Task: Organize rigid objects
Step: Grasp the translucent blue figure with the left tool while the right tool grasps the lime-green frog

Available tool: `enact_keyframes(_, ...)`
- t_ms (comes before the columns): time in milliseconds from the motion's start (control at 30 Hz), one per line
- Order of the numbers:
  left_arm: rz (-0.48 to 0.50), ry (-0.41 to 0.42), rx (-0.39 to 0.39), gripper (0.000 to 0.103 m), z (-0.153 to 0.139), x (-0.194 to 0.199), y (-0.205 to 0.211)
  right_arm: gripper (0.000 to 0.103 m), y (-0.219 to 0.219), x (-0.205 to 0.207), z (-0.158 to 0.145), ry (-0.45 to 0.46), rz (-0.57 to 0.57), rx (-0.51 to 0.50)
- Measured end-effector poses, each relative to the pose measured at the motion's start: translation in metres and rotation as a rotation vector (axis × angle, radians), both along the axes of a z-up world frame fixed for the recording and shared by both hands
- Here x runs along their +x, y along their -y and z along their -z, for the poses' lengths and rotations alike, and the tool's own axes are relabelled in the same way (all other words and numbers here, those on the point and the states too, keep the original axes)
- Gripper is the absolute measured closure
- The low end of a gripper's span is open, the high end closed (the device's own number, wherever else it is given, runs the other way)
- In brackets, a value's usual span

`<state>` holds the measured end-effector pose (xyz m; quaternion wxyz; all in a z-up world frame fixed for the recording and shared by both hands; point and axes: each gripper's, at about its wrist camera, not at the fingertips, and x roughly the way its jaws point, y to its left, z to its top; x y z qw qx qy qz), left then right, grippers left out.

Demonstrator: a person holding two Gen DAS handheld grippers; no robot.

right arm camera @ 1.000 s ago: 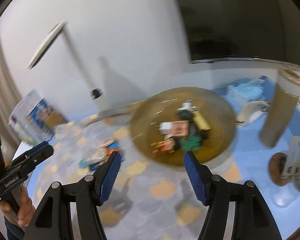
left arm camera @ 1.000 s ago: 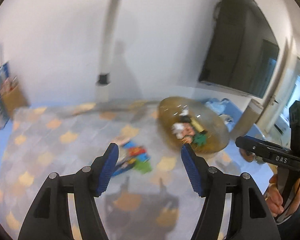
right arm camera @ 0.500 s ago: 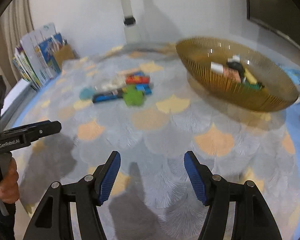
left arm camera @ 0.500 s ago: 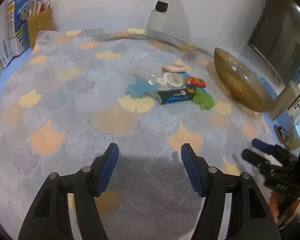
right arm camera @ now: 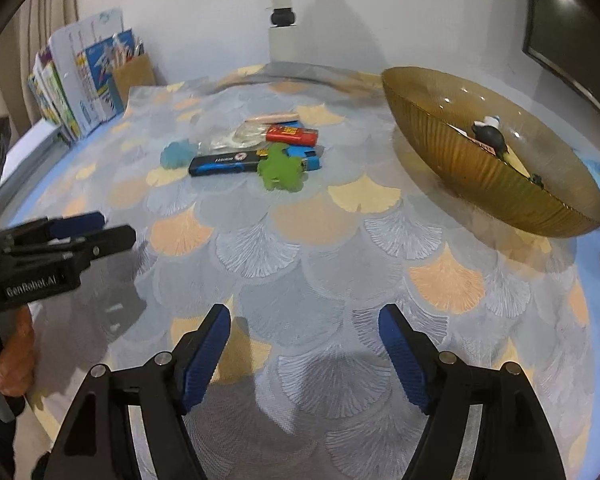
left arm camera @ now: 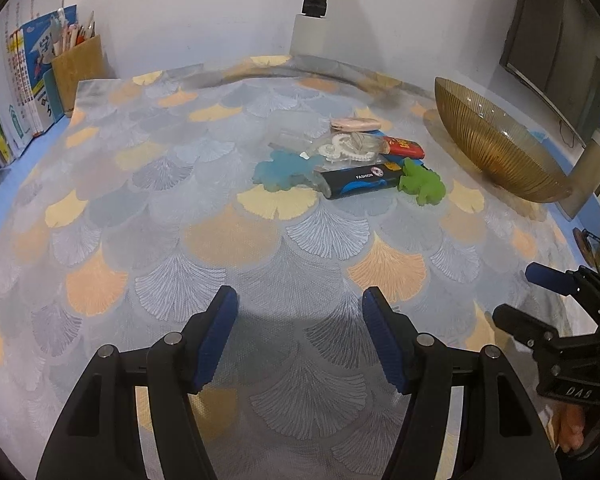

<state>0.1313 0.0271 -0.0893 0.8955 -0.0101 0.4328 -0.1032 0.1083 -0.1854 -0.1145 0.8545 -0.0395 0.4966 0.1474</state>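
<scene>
A small pile lies mid-mat: a green frog toy [left arm camera: 422, 186] [right arm camera: 281, 168], a black-and-blue box [left arm camera: 360, 180] [right arm camera: 224, 164], a red box [left arm camera: 404, 147] [right arm camera: 292, 135], a blue toy [left arm camera: 282, 168] [right arm camera: 177, 154] and a clear bag [left arm camera: 348, 146]. To its right stands an amber ribbed bowl [left arm camera: 496, 148] [right arm camera: 460, 148] with several small items inside. My left gripper [left arm camera: 298, 294] hangs open over bare mat, well short of the pile. My right gripper [right arm camera: 304, 312] is also low over the mat, its jaws opening, nothing between them.
A patterned mat [left arm camera: 228, 236] covers the blue table. Books and a wooden pen holder [left arm camera: 78, 68] stand at the back left, and a white lamp post [left arm camera: 310, 24] at the back. Each gripper shows at the edge of the other's view, held by a hand [right arm camera: 8, 364].
Both grippers have come down and tipped toward the mat, so the pile now lies ahead instead of the wall. The right jaws stand wider than half a second ago.
</scene>
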Motion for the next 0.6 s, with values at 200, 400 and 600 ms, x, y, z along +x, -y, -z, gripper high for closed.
enact_keyframes(200, 0.007, 0.001, 0.003, 0.038, 0.0002, -0.0004, 0.0012, 0.02, -0.0015, -0.0018, -0.0014, 0.015, -0.002, -0.013)
enact_keyframes(400, 0.009, 0.002, 0.009, 0.036, 0.0007, -0.0009, 0.0026, 0.02, -0.0024, 0.0005, 0.0012, -0.001, -0.002, -0.018)
enact_keyframes(600, 0.017, -0.018, 0.013, 0.036, -0.0011, 0.0019, 0.001, 0.02, -0.0013, -0.0007, -0.0004, 0.01, 0.009, -0.018)
